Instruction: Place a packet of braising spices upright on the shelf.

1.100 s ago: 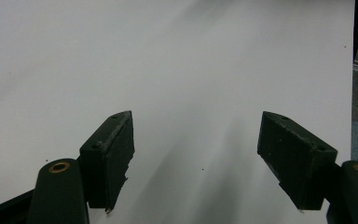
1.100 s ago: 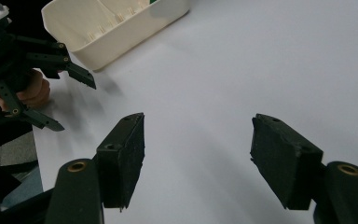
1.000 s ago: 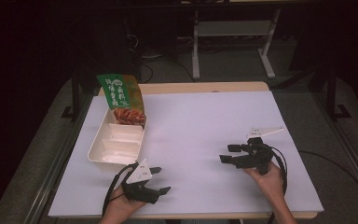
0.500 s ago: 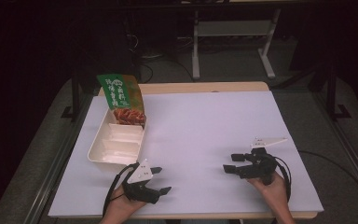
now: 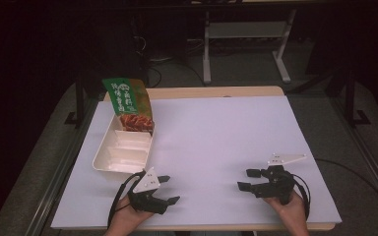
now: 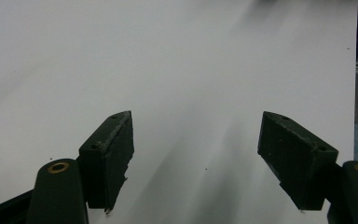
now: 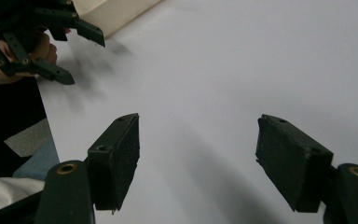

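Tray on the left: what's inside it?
The tray holds reddish-brown food at its far end; the nearer compartments look empty. The green packet hides the far edge.

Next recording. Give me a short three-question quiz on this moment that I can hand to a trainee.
1. True or false: the right gripper is holding the snack bag.
2. Where does the white tray lie? A) beside the right gripper B) at the table's left side, beyond the left gripper C) at the far right corner
3. Fill in: the snack bag stands at the tray's ____ end.

Key:
1. False. Its jaws have just been opening and nothing lies between them; the bag is across the table.
2. B
3. far
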A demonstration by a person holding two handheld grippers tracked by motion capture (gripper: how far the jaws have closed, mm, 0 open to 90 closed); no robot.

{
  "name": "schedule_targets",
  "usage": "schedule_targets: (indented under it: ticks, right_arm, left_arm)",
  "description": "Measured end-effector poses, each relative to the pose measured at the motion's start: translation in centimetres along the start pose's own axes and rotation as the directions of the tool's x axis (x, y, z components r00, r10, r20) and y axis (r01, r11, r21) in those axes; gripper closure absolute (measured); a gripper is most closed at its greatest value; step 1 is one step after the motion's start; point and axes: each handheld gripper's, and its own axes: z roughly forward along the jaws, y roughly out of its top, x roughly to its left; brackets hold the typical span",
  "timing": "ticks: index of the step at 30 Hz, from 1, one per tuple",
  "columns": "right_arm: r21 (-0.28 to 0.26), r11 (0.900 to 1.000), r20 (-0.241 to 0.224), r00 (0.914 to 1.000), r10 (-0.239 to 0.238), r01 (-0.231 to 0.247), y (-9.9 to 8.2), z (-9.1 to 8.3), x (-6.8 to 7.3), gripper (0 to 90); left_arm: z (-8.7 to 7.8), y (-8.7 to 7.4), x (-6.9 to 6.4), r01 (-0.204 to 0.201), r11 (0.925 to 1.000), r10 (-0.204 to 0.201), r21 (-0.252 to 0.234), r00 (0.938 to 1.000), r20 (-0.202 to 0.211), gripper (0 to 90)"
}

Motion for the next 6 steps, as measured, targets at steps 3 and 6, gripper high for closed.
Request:
schedule_targets:
  ticks: [3,6]
  right_arm:
    - [0.006,0.9999,0.011,0.9998,-0.014,0.014,-0.22,0.14,0.31,28.7]
    - [0.013,0.9997,0.003,0.9998,-0.02,0.02,-0.03,0.44,0.48,29.3]
  left_arm:
    - [-0.01,0.02,-0.05,0.002,1.0,-0.002,-0.005,1.0,0.002,26.0]
    - [0.05,0.04,-0.09,-0.003,1.0,0.003,0.004,1.0,0.003,26.0]
